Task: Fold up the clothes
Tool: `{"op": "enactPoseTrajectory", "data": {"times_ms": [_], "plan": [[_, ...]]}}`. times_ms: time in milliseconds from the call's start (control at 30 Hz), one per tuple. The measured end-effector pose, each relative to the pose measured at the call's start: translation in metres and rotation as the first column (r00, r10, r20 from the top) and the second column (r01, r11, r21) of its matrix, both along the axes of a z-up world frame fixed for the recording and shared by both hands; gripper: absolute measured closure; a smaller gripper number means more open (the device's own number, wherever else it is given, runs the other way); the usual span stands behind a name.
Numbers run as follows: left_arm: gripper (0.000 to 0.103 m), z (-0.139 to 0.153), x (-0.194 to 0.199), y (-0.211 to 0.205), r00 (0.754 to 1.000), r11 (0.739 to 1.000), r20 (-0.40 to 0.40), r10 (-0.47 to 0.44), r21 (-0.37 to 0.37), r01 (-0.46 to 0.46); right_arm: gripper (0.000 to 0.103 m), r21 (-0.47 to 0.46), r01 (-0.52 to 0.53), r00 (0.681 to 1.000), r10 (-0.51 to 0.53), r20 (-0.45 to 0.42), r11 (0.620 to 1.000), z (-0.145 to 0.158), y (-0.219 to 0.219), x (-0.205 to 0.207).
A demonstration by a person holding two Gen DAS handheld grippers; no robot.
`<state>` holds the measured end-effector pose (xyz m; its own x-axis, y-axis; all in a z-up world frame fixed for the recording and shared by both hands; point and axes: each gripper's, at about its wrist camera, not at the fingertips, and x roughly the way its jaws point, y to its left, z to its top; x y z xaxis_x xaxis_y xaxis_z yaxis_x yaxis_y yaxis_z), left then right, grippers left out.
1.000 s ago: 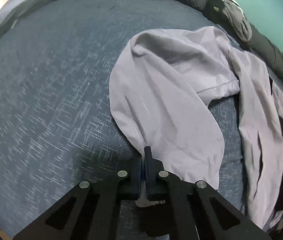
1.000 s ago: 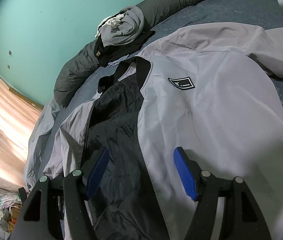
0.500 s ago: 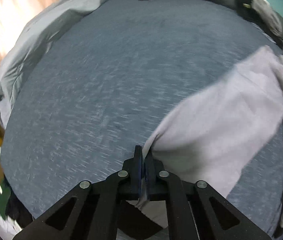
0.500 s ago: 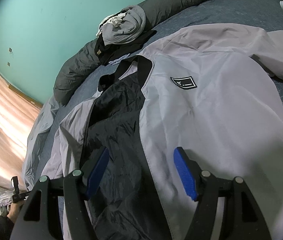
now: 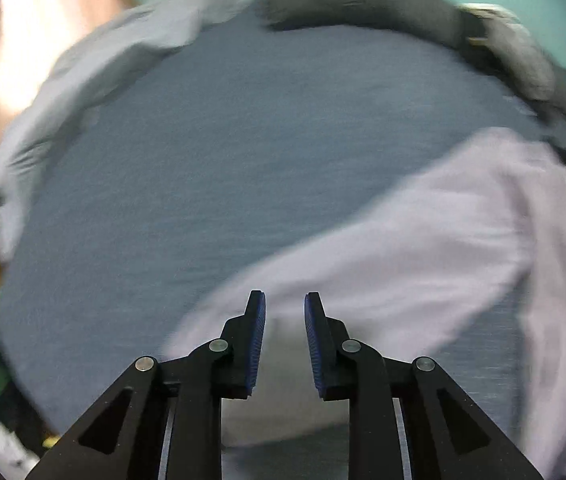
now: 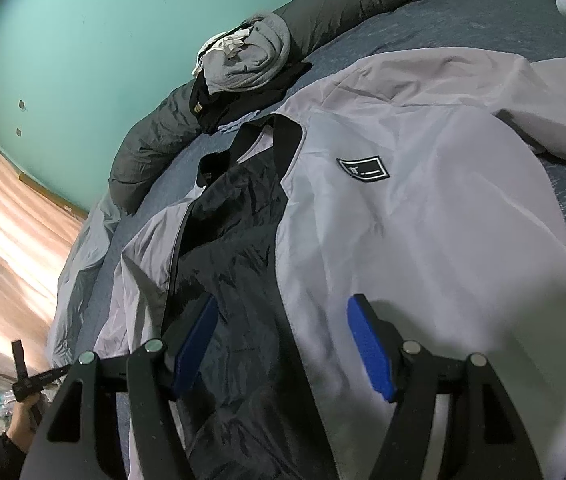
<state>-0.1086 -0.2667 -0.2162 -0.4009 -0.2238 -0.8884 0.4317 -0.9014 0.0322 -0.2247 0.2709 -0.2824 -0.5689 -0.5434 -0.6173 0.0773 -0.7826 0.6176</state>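
A light grey jacket [image 6: 423, 248] with a black lining [image 6: 235, 232] lies open on the blue bedspread [image 5: 211, 168]. In the blurred left wrist view its sleeve [image 5: 423, 248] stretches flat from the lower middle up to the right. My left gripper [image 5: 285, 300] hovers above the sleeve's end. Its jaws are opening, and nothing is pinched between the blue pads [image 5: 257, 332]. My right gripper [image 6: 283, 304] stands open and still over the jacket's front, above the edge between lining and grey shell. It touches nothing.
A dark grey rolled duvet [image 6: 155, 136] runs along the teal wall, with a pile of grey and black clothes [image 6: 247, 68] on it. A pale blue blanket [image 5: 95, 64] lies at the bed's left edge. A person's hand [image 6: 19, 420] shows at lower left.
The left gripper drew the sleeve end out to the left, then parted its jaws, let go of the cloth and rose. The right gripper and the jacket body stayed as they were.
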Motion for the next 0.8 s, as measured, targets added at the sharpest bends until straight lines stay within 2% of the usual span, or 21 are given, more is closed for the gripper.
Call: {"op": "enactPoseTrajectory", "data": {"times_ms": [67,133,267,367,500,533,600,800], "plan": [[0.079,0.003,-0.028,0.044,0.994,0.993,-0.015,-0.106,0.041,0.107,0.035,-0.003,0.004,1.000,-0.004,0.000,1.000,0.000,0.003,0.001],[0.075,0.005,-0.057,0.088,0.979,0.976,-0.022,-0.205,0.066,0.206,0.035,-0.008,0.009,1.000,-0.009,-0.001,1.000,0.001,0.007,0.001],[0.074,0.000,-0.111,0.165,0.940,0.936,-0.021,-0.340,0.090,0.340,0.035,-0.005,0.024,1.000,-0.024,0.000,1.000,0.000,0.016,0.002],[0.073,-0.011,-0.154,0.207,0.910,0.906,-0.013,-0.414,0.084,0.414,0.035,0.011,0.011,1.000,-0.011,0.002,1.000,-0.001,0.022,0.002],[0.073,-0.022,-0.196,0.260,0.879,0.877,0.003,-0.476,0.079,0.474,0.035,-0.004,0.022,1.000,-0.022,0.012,1.000,-0.005,0.033,0.002],[0.069,-0.026,-0.207,0.272,0.874,0.872,0.008,-0.486,0.070,0.485,0.035,-0.012,0.025,1.000,-0.025,0.018,1.000,-0.007,0.036,0.001],[0.061,-0.033,-0.223,0.286,0.867,0.867,0.026,-0.498,0.036,0.497,0.035,-0.029,0.030,0.999,-0.030,0.031,0.999,-0.012,0.041,0.000],[0.060,-0.055,-0.260,0.309,0.856,0.856,0.107,-0.506,-0.055,0.513,0.035,-0.034,0.063,0.997,-0.062,0.045,0.997,-0.017,0.060,-0.002]]}}
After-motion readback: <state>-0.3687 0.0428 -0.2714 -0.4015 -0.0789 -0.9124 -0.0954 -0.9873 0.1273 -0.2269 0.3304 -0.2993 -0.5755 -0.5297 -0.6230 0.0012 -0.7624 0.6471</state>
